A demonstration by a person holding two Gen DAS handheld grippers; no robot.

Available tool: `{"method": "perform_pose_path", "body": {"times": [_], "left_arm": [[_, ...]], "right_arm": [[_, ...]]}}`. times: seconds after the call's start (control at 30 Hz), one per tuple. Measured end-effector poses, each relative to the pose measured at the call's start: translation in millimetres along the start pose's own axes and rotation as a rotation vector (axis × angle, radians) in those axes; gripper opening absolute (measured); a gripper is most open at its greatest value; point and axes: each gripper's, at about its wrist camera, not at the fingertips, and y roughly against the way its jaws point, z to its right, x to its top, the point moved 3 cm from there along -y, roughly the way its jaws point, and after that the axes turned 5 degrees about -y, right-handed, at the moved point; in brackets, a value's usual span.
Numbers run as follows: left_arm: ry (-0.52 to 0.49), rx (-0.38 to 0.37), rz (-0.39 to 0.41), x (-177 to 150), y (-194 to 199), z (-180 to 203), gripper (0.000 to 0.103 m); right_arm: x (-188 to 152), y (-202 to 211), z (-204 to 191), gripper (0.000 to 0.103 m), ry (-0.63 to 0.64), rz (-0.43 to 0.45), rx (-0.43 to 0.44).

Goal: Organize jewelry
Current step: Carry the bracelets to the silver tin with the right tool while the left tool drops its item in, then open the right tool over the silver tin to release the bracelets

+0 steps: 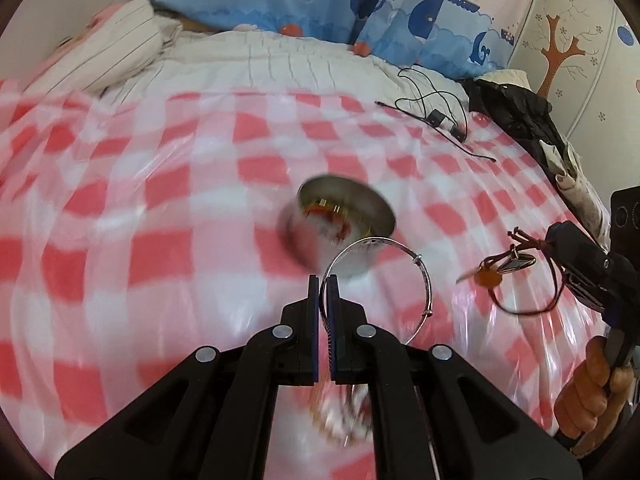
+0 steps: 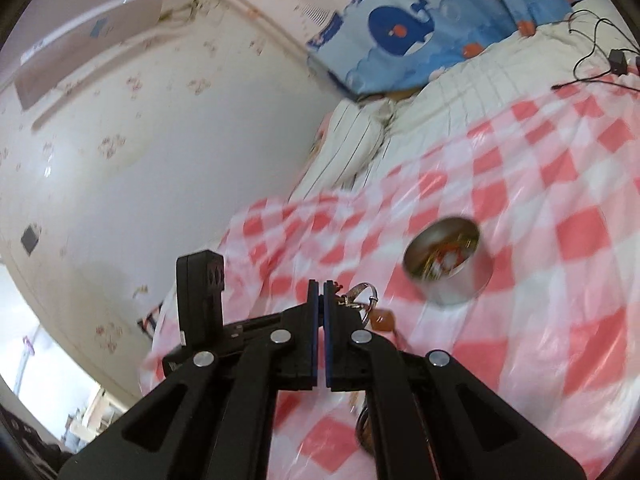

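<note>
Motion blur obscures the round metal tin (image 1: 344, 228) on the checked cloth (image 1: 160, 208); its jewellery contents are indistinct. Left gripper (image 1: 324, 280) clenched on a silver bangle (image 1: 420, 276). Right gripper (image 2: 319, 286) clenched on a red-cord necklace (image 1: 520, 268), partly hidden.

Bed (image 1: 280, 60) under a red-and-white checked plastic sheet (image 1: 140, 200), round metal tin (image 1: 340, 224) of jewelry standing on the sheet just beyond the fingers (image 1: 334, 292), black cables (image 1: 436, 120) lying farther off to their right, striped pillow (image 1: 120, 52) far left
</note>
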Motion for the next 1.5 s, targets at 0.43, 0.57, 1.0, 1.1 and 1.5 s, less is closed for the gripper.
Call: {"method": "perform_pose_path", "body": {"times": [0.43, 0.57, 1.0, 1.1, 1.5], "left_arm": [[0.01, 0.046, -0.06, 56, -96, -11, 0.006], [0.015, 0.055, -0.023, 55, -77, -26, 0.008], [0.067, 0.076, 0.012, -29, 16, -31, 0.04], [0.056, 0.049, -0.001, -57, 32, -17, 0.04], [-0.065, -0.016, -0.038, -112, 37, 40, 0.04]], "right_arm": [[55, -67, 29, 0.003, 0.065, -0.017, -0.086], [56, -97, 37, 0.003, 0.114, -0.043, -0.146], [7, -43, 38, 0.047, 0.089, -0.089, -0.284], [-28, 2, 42, 0.049, 0.026, -0.095, -0.341], [-78, 19, 33, 0.06, -0.044, -0.136, -0.369]]}}
